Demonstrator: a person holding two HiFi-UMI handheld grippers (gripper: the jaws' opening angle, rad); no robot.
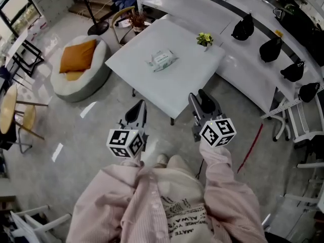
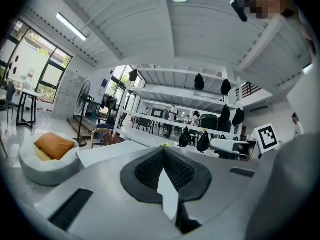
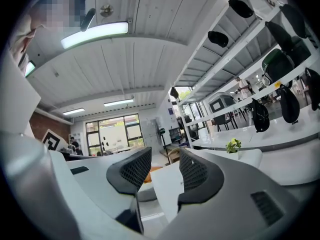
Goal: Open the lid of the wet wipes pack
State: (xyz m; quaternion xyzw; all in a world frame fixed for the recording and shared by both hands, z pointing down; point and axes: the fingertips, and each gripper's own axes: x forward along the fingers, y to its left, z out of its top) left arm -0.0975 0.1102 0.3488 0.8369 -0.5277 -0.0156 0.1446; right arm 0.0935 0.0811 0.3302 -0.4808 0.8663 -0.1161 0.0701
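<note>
Wet wipes pack (image 1: 162, 61): mid-counter, untouched; lid too small to read.
Counter (image 1: 182, 85): white, ahead of me.
My left claw (image 1: 137, 111): jaws together, empty, well short of pack.
My right claw (image 1: 203, 101): jaws apart, empty, near the counter's edge.
Progress: I judge it not begun; reach, hold and lid-lift all remain.

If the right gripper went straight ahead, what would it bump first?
Probably the table: the right gripper points at its near edge, jaws open and empty. The wipes pack lies farther on, leftward. Height is hard to judge.
</note>
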